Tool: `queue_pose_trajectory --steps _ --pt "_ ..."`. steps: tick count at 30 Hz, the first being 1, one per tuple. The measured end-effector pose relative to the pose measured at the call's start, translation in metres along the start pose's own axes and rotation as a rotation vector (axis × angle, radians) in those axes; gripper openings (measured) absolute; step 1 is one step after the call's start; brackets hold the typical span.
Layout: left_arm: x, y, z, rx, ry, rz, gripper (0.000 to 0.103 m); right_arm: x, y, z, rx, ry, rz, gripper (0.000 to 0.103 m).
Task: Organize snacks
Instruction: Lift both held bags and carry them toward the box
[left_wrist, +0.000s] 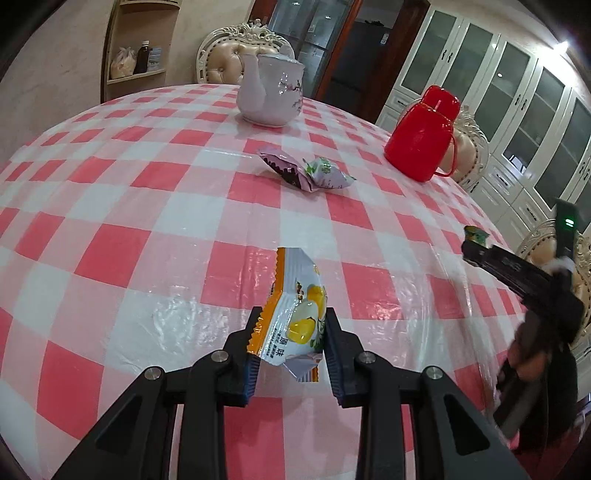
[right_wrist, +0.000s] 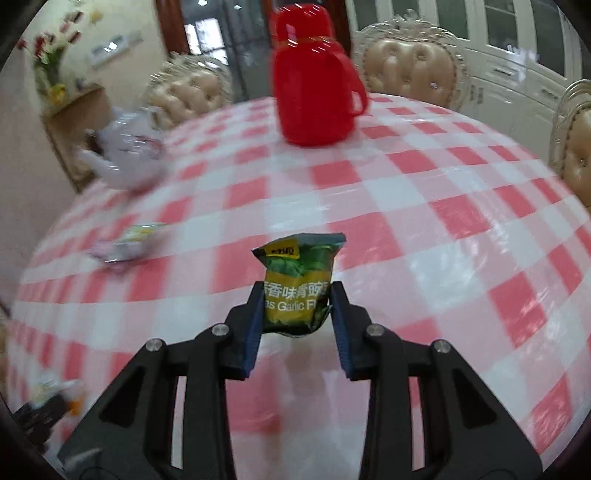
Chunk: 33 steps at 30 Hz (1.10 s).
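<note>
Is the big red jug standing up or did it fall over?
Standing up. The red jug sits on its flat base on the checked tablecloth, cap on top and handle at its side.

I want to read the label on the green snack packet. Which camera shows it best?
The right wrist view: the green snack packet sits front-on between the right gripper fingers, print readable. The left wrist view shows only its tip beyond that gripper.

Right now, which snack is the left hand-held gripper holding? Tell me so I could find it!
Start at the pink-and-white checked tablecloth, then look at its near edge, in front of the white teapot. The left hand-held gripper pinches an orange-and-white packet picturing yellow fruit. The two snacks lying mid-table are purple and green-white.
</note>
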<state>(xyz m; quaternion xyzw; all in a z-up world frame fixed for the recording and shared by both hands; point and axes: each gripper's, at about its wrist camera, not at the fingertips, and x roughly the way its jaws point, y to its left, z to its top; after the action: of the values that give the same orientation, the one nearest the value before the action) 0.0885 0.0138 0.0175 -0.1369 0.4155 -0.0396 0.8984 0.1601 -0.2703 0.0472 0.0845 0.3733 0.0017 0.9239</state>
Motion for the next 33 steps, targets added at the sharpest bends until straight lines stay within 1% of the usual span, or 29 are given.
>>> queue_pose_trajectory --steps 2,4,7,10,13,15,18,20,24,28,29,33 --pt "0.000 0.000 0.000 -0.002 0.002 -0.007 0.032 -0.014 0.011 -0.009 0.001 -0.018 0.041 0.038" --pt "0.001 0.000 0.000 -0.002 0.009 -0.010 0.032 -0.026 0.025 -0.022 0.012 -0.017 0.108 0.038" --pt "0.004 -0.001 -0.001 -0.007 0.025 -0.023 0.032 -0.040 0.042 -0.042 0.001 -0.006 0.156 0.038" --pt "0.005 -0.003 -0.002 -0.004 0.031 -0.024 0.032 -0.060 0.058 -0.066 0.021 -0.005 0.208 0.038" --pt "0.006 -0.004 -0.002 -0.002 0.029 -0.022 0.032 -0.073 0.069 -0.084 0.020 -0.014 0.227 0.038" --pt "0.005 -0.005 -0.002 0.003 0.019 -0.014 0.032 -0.079 0.078 -0.096 0.011 -0.026 0.217 0.038" --pt "0.002 -0.003 -0.003 0.008 0.006 -0.004 0.032 -0.079 0.082 -0.106 0.024 -0.011 0.225 0.038" --pt "-0.004 0.000 -0.004 0.002 -0.007 0.001 0.032 -0.085 0.082 -0.112 0.043 -0.018 0.249 0.038" --pt "-0.023 0.009 -0.015 0.017 -0.034 0.024 0.032 -0.097 0.090 -0.124 0.021 -0.019 0.283 0.038" --pt "-0.042 0.033 -0.033 -0.016 -0.041 0.045 0.032 -0.108 0.107 -0.133 -0.032 -0.021 0.326 0.038" --pt "-0.051 0.043 -0.038 -0.039 -0.047 0.043 0.032 -0.110 0.110 -0.134 -0.041 -0.023 0.339 0.038" --pt "-0.082 0.070 -0.049 -0.093 -0.114 0.076 0.032 -0.121 0.125 -0.143 -0.072 -0.025 0.389 0.038"
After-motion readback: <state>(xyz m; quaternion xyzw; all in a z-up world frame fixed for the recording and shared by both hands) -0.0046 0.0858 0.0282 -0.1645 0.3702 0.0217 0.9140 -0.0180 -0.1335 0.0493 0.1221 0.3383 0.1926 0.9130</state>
